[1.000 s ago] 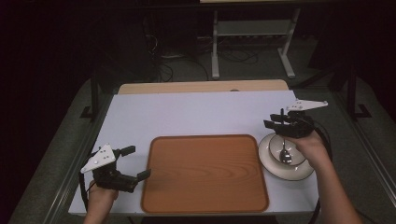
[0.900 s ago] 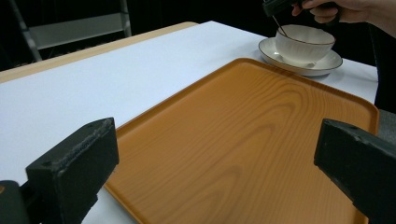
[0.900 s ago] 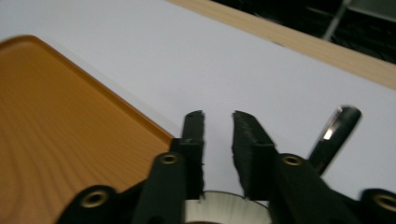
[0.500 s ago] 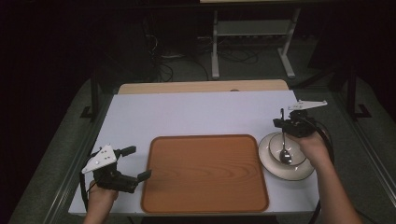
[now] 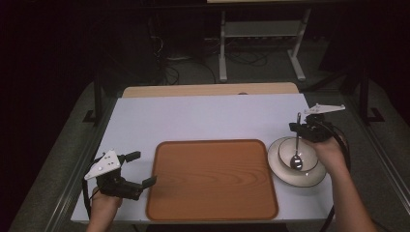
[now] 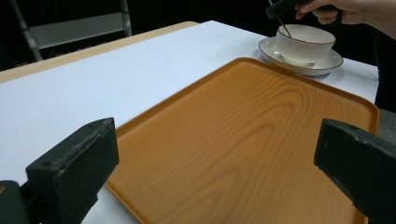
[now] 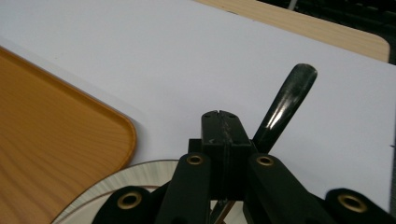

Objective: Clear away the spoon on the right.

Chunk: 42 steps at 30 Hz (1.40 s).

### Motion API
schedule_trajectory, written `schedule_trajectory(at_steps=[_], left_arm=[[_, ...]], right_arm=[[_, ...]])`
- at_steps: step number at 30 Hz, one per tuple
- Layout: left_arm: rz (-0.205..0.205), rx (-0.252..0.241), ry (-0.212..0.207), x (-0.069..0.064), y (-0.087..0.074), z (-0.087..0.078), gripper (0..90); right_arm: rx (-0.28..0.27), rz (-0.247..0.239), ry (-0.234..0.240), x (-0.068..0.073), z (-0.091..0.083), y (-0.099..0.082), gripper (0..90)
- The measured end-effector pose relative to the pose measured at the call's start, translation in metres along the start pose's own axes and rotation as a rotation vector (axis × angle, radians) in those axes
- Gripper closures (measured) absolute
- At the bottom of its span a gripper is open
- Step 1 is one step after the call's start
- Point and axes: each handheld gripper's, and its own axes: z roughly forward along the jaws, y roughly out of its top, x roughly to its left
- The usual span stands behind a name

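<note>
Nearest the person, the left tongs (image 5: 138, 170) rest at the table's (image 5: 203, 118) front left edge, jaws spread wide with nothing between them, just left of the wooden tray (image 5: 212, 179). In the left gripper view those jaws frame the bare tray. Farther right, beside the tray, a white bowl (image 5: 296, 153) sits on a saucer (image 5: 278, 169). The right tongs (image 5: 298, 128) hover over the bowl's far rim, jaws just closed and pinching the handle of a spoon (image 5: 296, 159), which stands nearly upright, its scoop down inside the bowl.
</note>
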Motion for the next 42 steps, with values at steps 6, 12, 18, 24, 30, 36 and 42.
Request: schedule_trajectory(at_steps=[6, 12, 18, 24, 30, 36, 42], left_arm=[[0.001, -0.003, 0.001, 0.0, 0.0, -0.001, 0.0], [0.0, -0.005, 0.002, 0.0, 0.0, -0.001, 0.0], [-0.002, -0.006, 0.003, 0.0, 0.0, -0.001, 0.0], [0.0, -0.008, 0.002, 0.0, 0.0, -0.002, 0.0], [-0.004, -0.009, 0.004, 0.001, 0.0, -0.002, 0.0], [-0.005, -0.01, 0.005, 0.001, 0.0, -0.003, 0.0], [-0.007, -0.013, 0.007, 0.001, 0.0, -0.003, 0.0]], right_arm=[[-0.005, 0.018, -0.019, -0.007, -0.006, -0.004, 89.2], [-0.006, 0.03, -0.039, -0.012, -0.012, -0.008, 89.2], [0.001, 0.035, -0.058, -0.013, -0.016, -0.013, 89.2], [0.003, 0.048, -0.078, -0.016, -0.024, -0.019, 89.2], [0.006, 0.055, -0.091, -0.018, -0.031, -0.025, 89.2], [0.015, 0.057, -0.103, -0.018, -0.037, -0.029, 89.2], [0.018, 0.062, -0.11, -0.018, -0.044, -0.035, 89.2]])
